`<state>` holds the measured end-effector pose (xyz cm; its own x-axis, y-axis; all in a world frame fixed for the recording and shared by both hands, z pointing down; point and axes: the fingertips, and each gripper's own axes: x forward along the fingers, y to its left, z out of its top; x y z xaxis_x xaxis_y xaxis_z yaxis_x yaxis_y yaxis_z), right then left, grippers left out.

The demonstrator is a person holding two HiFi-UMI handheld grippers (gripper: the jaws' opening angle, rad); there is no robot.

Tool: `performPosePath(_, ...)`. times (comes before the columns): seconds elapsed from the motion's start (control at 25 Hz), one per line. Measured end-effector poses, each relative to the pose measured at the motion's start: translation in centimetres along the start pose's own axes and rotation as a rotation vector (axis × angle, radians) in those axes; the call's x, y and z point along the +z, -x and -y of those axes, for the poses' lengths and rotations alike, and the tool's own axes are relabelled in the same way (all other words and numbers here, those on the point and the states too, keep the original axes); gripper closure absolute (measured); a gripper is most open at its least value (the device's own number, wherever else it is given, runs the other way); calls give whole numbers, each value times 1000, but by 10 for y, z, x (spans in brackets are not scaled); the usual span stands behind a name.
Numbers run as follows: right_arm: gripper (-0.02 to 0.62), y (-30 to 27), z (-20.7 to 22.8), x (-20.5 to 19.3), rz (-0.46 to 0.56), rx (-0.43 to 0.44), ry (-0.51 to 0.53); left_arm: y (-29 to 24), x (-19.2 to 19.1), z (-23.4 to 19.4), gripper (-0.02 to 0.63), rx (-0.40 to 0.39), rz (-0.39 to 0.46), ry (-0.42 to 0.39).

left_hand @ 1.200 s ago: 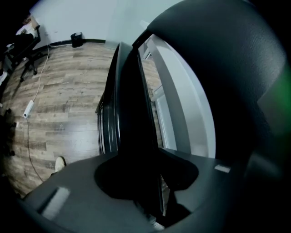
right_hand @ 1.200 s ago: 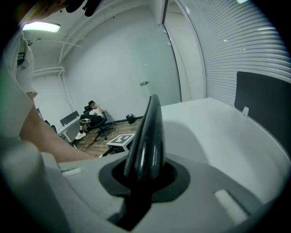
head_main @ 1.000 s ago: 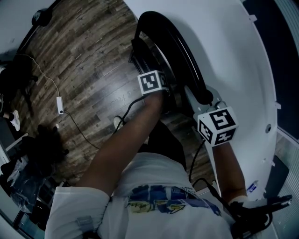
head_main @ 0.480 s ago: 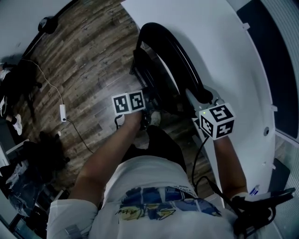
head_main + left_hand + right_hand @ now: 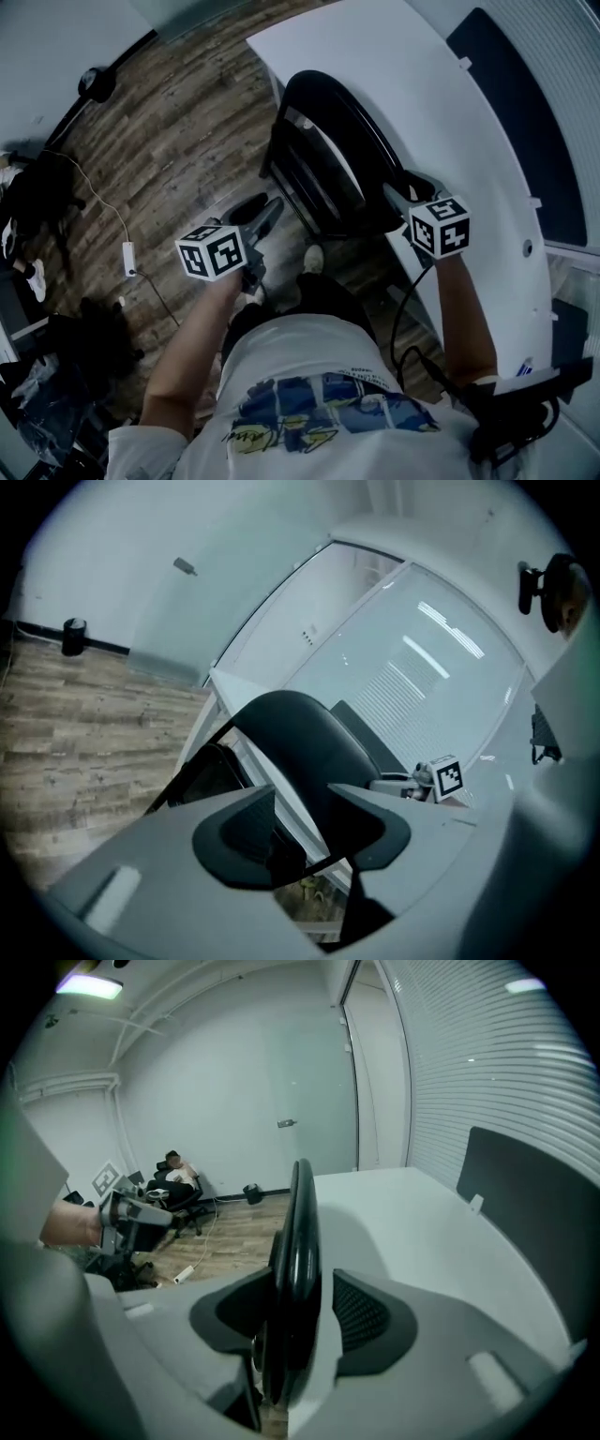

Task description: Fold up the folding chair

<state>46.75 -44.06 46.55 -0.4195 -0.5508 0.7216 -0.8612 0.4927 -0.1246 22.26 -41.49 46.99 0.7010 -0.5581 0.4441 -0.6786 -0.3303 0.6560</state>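
The black folding chair (image 5: 328,155) stands on the wood floor (image 5: 159,122), close beside the white table (image 5: 422,75). Its top edge sits between the jaws of the right gripper (image 5: 401,190), which have just been opening and now stand wide, with a gap on one side. The left gripper (image 5: 270,206) is off the chair, its jaws partly apart after closing a little, with nothing between them. The right gripper view shows the chair as a thin black strip going straight up. The left gripper view shows its wide round back.
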Motion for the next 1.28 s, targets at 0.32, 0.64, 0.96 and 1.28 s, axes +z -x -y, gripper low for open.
performPosePath(0.32,408,90,-4,9,100,-207,-45,104,32,19,469,-43,92,-203)
performPosePath(0.64,461,116,-168,14,220,-167,-5,241,41,11,601,-51,166,-332)
performPosePath(0.96,575,148,-283,-2,272,-225,9,296,5,1,601,-184,116,-296)
performPosePath(1.28,592,180,-331,-34,268,-262,-12,306,-37,27,601,-256,39,-404)
